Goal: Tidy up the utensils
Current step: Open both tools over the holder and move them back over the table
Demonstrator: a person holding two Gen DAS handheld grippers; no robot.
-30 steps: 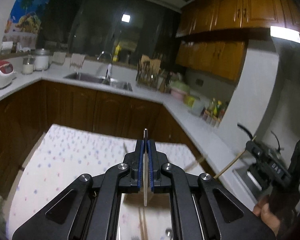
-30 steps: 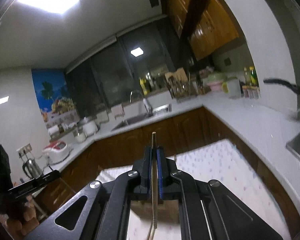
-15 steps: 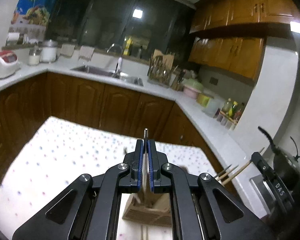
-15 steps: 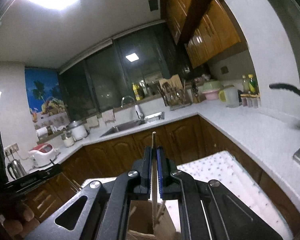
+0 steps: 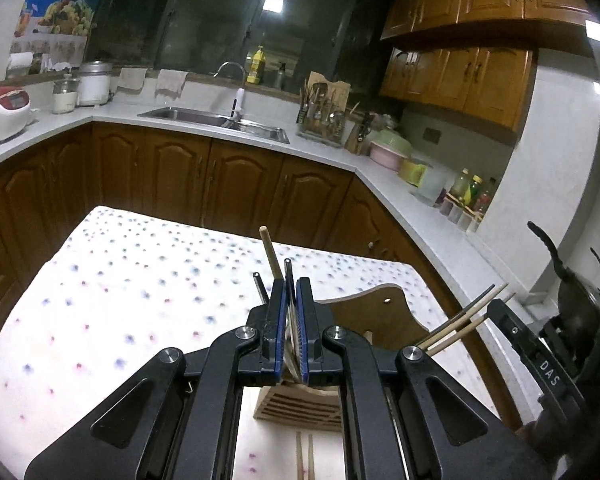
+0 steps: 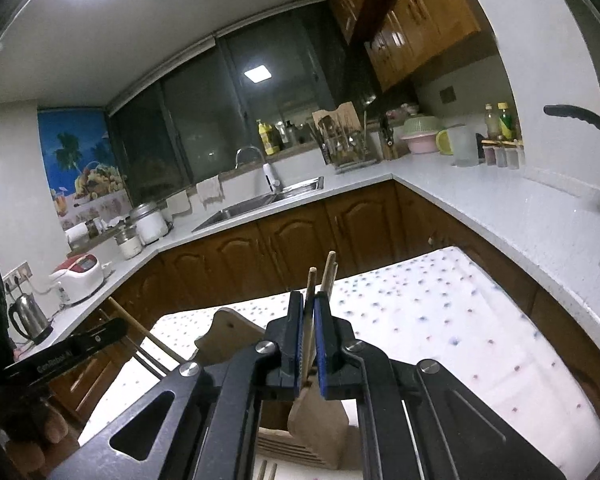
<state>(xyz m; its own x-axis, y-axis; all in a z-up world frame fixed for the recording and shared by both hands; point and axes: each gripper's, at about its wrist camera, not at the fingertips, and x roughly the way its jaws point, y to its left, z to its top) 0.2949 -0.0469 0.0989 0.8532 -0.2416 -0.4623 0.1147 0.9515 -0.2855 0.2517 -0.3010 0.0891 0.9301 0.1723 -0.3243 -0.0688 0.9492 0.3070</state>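
Chopsticks: one dark chopstick (image 5: 288, 280) clamped in the left gripper (image 5: 291, 292), tip poking up past the pads; one pale wooden chopstick (image 6: 309, 312) pinched in the right gripper (image 6: 308, 312).
Left gripper: tilted down over the holder, jaws clenched on its stick.
Right gripper: angled down too, jaws tight on its stick; a hand (image 6: 40, 436) shows at the lower left of the right wrist view.
Wooden holder (image 5: 364, 320): stands on the dotted tablecloth (image 5: 140, 280), right below both grippers, more sticks standing in it.
Loose pair (image 5: 305, 456): lying flat on the cloth in front of the holder.
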